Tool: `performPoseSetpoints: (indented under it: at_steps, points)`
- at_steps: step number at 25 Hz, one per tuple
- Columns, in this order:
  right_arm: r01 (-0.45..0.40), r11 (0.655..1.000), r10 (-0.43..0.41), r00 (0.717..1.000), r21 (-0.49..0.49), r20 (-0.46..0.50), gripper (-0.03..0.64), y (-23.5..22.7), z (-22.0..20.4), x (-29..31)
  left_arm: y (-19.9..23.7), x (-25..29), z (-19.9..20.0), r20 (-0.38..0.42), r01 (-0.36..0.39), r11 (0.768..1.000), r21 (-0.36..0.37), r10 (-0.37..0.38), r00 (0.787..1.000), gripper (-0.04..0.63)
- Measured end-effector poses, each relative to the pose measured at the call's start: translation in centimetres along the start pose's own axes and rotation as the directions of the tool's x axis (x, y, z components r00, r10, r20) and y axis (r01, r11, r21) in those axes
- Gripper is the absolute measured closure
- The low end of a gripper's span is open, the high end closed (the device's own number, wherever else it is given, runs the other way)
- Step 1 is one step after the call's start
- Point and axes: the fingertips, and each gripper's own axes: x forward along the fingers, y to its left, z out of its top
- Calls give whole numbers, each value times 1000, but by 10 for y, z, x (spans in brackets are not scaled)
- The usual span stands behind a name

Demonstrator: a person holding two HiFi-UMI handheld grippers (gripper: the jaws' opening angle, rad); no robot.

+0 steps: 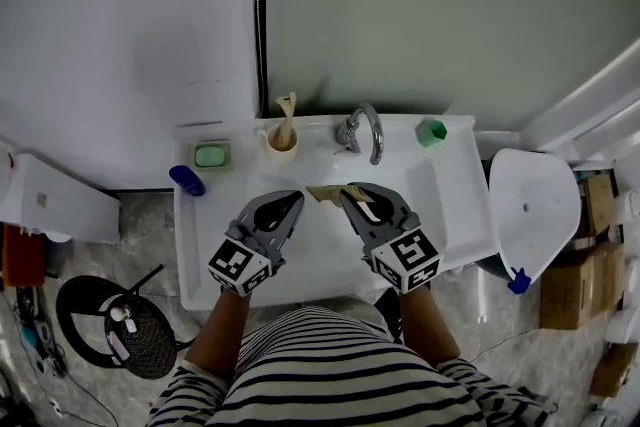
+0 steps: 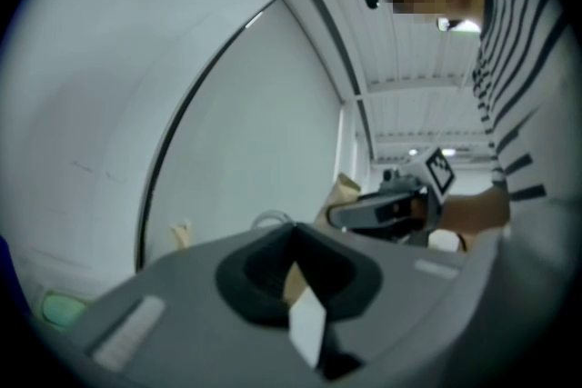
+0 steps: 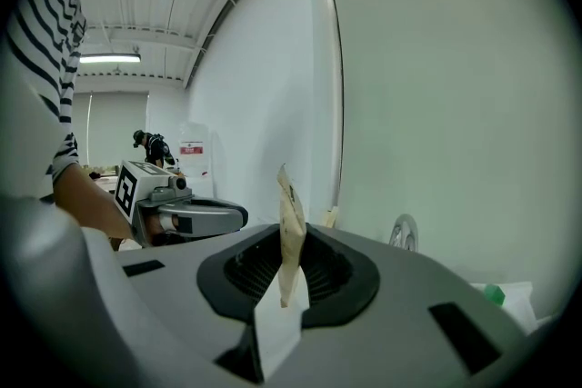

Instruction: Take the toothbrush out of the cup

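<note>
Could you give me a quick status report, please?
Left hand-held gripper shut; right hand-held gripper shut on tan paper wrapper. Toothbrush standing in cup at sink's back edge, untouched. Faucet right of cup.

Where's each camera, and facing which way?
Head view: on the head, facing steeply down at the sink; forearms, shirt, left hand-held gripper and right hand-held gripper.
Left gripper view: on the left one, along shut jaws holding a scrap; torso at right.
Right gripper view: on the right one, toward the wall past its packet; sleeve at left.
Shared: each gripper view shows the other hand-held gripper.
</note>
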Motion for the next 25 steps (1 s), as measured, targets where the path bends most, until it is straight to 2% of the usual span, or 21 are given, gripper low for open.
performPoseSetpoints:
  at_steps: [12,25]
  points:
    - [0,1000,0,1000,16,3,561,0,-2,1,10,9,-7,-46,25,997,69,-22,999,587]
    - [30,999,-30,999,22,13,561,-6,3,-12,42,14,0,-35,-35,994,101,38,999,583]
